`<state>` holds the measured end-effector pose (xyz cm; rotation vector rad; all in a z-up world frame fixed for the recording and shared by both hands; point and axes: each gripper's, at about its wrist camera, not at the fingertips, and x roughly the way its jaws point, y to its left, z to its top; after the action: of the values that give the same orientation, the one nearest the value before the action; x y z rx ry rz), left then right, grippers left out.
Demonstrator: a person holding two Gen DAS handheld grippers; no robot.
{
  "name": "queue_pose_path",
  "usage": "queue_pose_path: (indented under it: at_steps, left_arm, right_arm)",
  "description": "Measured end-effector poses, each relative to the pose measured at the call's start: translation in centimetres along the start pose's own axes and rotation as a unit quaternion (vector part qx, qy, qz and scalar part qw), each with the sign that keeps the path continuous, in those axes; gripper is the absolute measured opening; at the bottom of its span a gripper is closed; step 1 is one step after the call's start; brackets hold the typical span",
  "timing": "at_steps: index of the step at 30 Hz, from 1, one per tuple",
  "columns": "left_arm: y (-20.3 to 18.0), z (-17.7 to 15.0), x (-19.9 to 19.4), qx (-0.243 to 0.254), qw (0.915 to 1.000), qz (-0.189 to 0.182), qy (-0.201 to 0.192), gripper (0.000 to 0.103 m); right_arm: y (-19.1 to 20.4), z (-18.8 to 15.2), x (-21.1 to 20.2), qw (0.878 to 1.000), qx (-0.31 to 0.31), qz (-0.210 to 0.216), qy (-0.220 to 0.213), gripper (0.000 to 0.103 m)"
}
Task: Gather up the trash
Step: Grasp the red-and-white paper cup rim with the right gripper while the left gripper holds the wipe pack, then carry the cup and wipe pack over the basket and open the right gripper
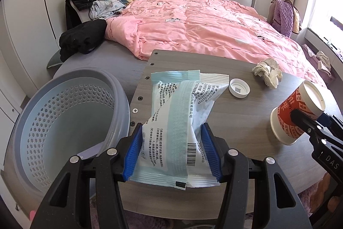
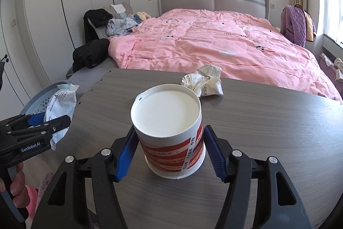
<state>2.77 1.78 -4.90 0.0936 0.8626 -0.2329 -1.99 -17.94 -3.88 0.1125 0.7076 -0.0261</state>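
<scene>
My left gripper [image 1: 171, 151] is shut on a white and pale-blue printed wrapper [image 1: 182, 113] and holds it over the table's left edge, beside the grey perforated bin [image 1: 64, 121]. The wrapper also shows in the right wrist view [image 2: 61, 100]. My right gripper [image 2: 169, 156] is shut on a red and white paper cup [image 2: 171, 134], upside down with its base up; the cup also shows in the left wrist view [image 1: 298, 113]. A crumpled paper wad [image 1: 269, 74] [image 2: 203, 83] and a white bottle cap [image 1: 239, 88] lie on the grey wooden table [image 2: 268, 132].
A bed with a pink quilt [image 1: 203, 29] stands right behind the table. Black clothes [image 1: 83, 39] lie at the bed's left corner. A chair with clothes [image 1: 85, 3] is at the back left. White wardrobes line the left wall.
</scene>
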Motion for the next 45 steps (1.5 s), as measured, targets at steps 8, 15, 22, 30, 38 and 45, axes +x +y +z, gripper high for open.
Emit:
queue_pose_path:
  at_steps: [8, 15, 22, 30, 38, 45]
  left_arm:
    - [4.2, 0.1, -1.4, -0.024, 0.9994, 0.014, -0.019, 0.053]
    - [8.6, 0.4, -2.5, -0.048, 0.9976, 0.039, -0.03, 0.053]
    - [14.1, -0.1, -3.3, -0.079, 0.993, 0.082, -0.031, 0.053]
    - [19.3, -0.7, -2.8, -0.116, 0.9858, 0.12, -0.017, 0.053]
    - [21.1, -0.6, -2.2, -0.133, 0.9825, 0.13, -0.014, 0.053]
    - [21.5, -0.5, -1.8, -0.135, 0.9813, 0.137, -0.013, 0.053]
  right_arm:
    - [3.7, 2.0, -0.4, 0.999, -0.018, 0.032, -0.011, 0.06]
    - [8.8, 3.7, 0.6, 0.996, -0.043, 0.072, -0.017, 0.06]
    - [14.6, 4.8, 2.5, 0.989, -0.077, 0.128, -0.006, 0.06]
    - [20.4, 5.6, 4.3, 0.977, -0.112, 0.18, 0.006, 0.06]
    - [23.7, 6.2, 5.8, 0.97, -0.13, 0.206, 0.019, 0.06]
    - [24.5, 5.9, 6.9, 0.969, -0.134, 0.207, 0.035, 0.06]
